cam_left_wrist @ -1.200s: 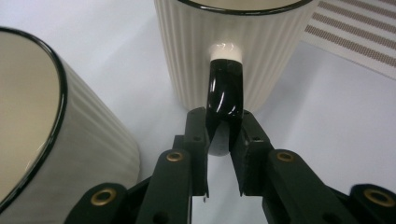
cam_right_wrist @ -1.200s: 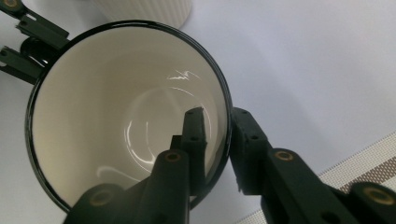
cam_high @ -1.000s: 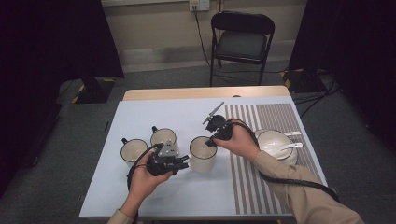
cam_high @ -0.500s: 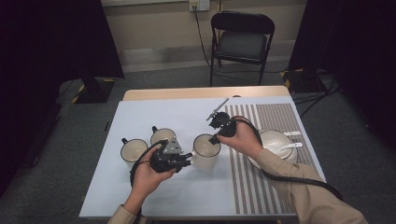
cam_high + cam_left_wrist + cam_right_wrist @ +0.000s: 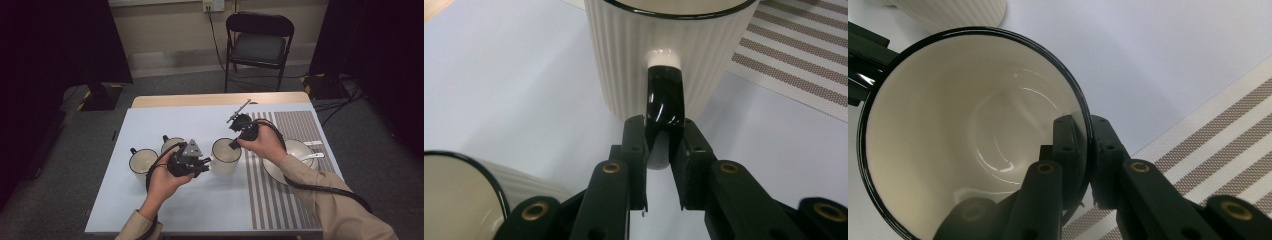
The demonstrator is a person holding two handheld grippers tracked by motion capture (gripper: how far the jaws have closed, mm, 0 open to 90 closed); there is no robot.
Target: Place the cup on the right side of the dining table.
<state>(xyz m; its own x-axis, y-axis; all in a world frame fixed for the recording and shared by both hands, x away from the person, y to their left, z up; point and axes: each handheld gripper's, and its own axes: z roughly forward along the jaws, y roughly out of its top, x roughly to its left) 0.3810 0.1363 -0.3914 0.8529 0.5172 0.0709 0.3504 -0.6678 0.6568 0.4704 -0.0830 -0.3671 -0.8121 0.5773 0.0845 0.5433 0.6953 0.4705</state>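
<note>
A cream ribbed mug (image 5: 225, 156) with a black rim stands near the middle of the tabletop (image 5: 150, 210), on the pale blue cover just left of the striped placemat (image 5: 280, 200). Both grippers hold it. The left gripper (image 5: 659, 160) comes in level from the mug's left side, and its fingers (image 5: 634, 150) are clamped on the lower end of the glossy black handle (image 5: 664, 95). The right gripper (image 5: 1080, 160) reaches down from above, its fingers (image 5: 1103, 150) pinched on the mug's rim, one inside the wall and one outside. Seen from that gripper, the mug's inside is bare and glossy.

Two more mugs (image 5: 142, 162) of the same kind stand to the left, just beside the left hand (image 5: 162, 182). On the placement to the right sits a white bowl (image 5: 305, 150) with a spoon (image 5: 315, 156) across it, partly behind the right hand (image 5: 265, 145). A black folding chair (image 5: 257, 45) stands beyond the tabletop
</note>
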